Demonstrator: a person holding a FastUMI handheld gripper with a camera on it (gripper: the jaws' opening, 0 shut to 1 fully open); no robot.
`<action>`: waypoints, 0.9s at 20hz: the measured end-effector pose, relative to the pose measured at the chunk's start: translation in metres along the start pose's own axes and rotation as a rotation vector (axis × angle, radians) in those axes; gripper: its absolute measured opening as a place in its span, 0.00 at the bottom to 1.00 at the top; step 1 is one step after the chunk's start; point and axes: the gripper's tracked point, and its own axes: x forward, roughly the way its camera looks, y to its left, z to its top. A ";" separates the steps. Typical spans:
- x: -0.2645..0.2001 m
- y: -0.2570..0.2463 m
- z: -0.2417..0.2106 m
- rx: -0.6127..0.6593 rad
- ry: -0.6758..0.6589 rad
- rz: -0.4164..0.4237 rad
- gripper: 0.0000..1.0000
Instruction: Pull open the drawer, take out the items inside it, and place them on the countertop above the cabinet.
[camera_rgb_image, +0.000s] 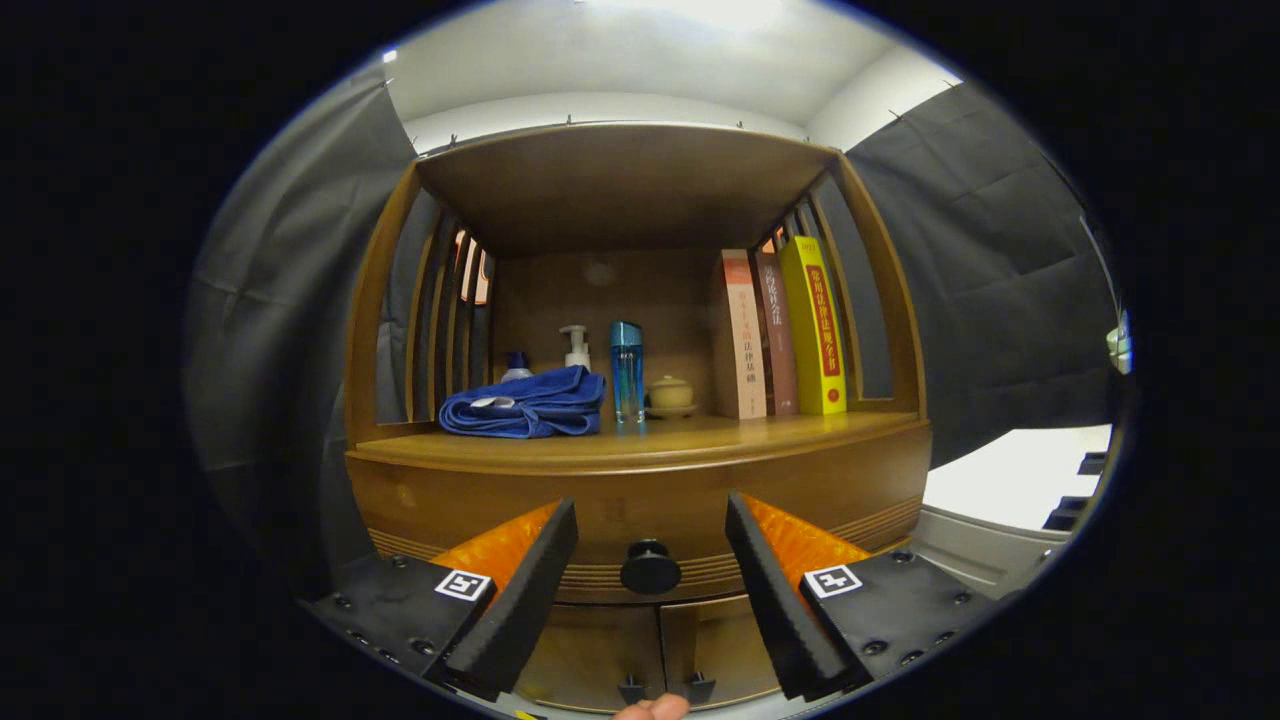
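1. Facing the curved wooden drawer front (640, 500), the handheld two-finger gripper (650, 570) has its black-padded fingers (530, 590) spread wide, nothing held; the round black drawer knob (650, 568) sits between them, apart from both pads.
2. The drawer looks fully closed, its front flush with the wooden cabinet (640, 300), so judging from this the task has barely begun: no pull yet, and the items inside are hidden.
3. The wooden countertop (700, 435) above the drawer, where the items should go, already carries a folded blue towel (525, 405), a white pump bottle (576, 348), a tall blue transparent bottle (627, 370), a small cream lidded pot (670, 392) and three upright books (785, 335); bare space lies along its front edge.
4. Left to do: close on the knob, draw the drawer out, lift each item, set it on the countertop.
5. Below the drawer, two small cabinet doors (655, 640) with dark handles are shut.
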 end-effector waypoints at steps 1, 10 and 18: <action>0.006 -0.003 -0.012 -0.002 0.022 0.001 0.98; 0.032 -0.010 -0.065 0.023 0.097 0.021 0.97; 0.043 -0.002 -0.066 0.035 0.102 0.053 0.60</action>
